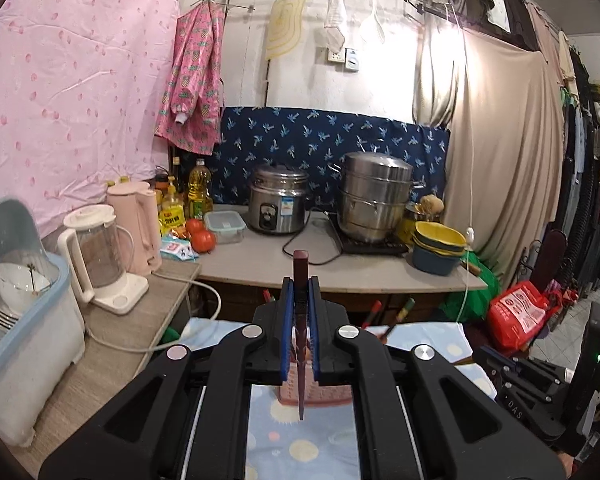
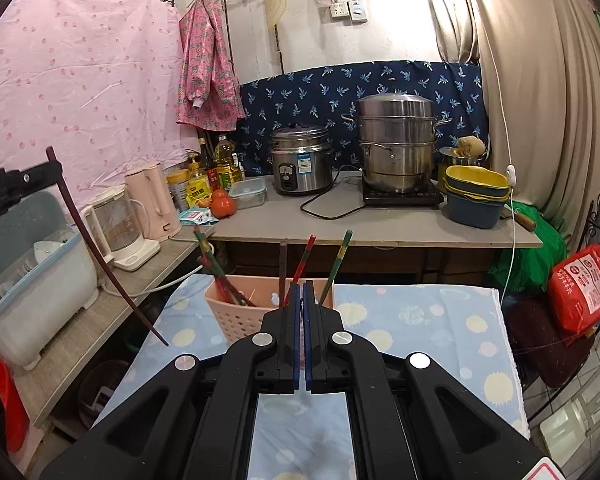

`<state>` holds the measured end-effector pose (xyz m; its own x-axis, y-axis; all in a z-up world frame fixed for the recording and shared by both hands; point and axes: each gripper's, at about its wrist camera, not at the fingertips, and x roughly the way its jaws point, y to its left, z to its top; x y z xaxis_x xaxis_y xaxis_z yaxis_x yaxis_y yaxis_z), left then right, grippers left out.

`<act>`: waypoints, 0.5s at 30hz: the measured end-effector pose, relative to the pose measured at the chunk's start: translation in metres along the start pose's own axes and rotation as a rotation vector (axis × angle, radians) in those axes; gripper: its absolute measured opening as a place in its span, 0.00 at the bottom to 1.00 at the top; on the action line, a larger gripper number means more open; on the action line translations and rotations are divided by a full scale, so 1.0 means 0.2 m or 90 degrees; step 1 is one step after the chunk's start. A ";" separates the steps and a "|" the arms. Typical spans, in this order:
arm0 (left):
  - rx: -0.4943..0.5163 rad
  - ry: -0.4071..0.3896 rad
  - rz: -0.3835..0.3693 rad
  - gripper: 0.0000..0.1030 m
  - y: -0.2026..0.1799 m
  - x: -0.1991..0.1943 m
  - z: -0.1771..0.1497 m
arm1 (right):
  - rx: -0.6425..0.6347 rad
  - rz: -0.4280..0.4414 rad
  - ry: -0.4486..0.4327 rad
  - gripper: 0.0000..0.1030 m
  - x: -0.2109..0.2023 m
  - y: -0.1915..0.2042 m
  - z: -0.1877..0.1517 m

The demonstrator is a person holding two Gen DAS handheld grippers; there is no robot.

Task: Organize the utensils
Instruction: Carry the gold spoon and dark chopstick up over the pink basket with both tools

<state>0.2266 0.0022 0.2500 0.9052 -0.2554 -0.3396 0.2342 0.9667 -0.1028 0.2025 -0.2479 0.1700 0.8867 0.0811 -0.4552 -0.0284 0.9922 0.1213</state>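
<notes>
While left tongs (image 1: 301, 292) clamp dark chopstick (image 1: 301, 344) above pink basket (image 2: 236, 316), we see right tongs (image 2: 302, 292) pressed together, empty, just before basket.

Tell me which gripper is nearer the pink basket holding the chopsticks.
Right, as far as the views show. The right gripper sits shut and empty just in front of the pink basket. The left gripper is raised off to its left, gripping a dark chopstick.

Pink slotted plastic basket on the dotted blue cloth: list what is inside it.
The pink slotted plastic basket holds several chopsticks standing tilted: red-and-green painted chopsticks at its left end, more on the right. The right tongs cover the middle, so the count stays unclear.
</notes>
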 end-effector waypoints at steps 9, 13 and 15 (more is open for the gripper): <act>0.009 -0.020 0.017 0.07 -0.03 0.20 0.15 | -0.004 -0.012 0.028 0.02 0.26 -0.05 0.09; 0.000 -0.010 0.015 0.07 -0.03 0.30 0.16 | -0.006 -0.016 0.035 0.02 0.34 -0.07 0.10; -0.002 -0.003 0.011 0.07 -0.04 0.36 0.15 | -0.007 -0.017 0.039 0.02 0.37 -0.07 0.10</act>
<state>0.3004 -0.0230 0.2555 0.9107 -0.2380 -0.3377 0.2168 0.9711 -0.0999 0.2782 -0.2586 0.1519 0.8576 0.0594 -0.5109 -0.0099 0.9950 0.0990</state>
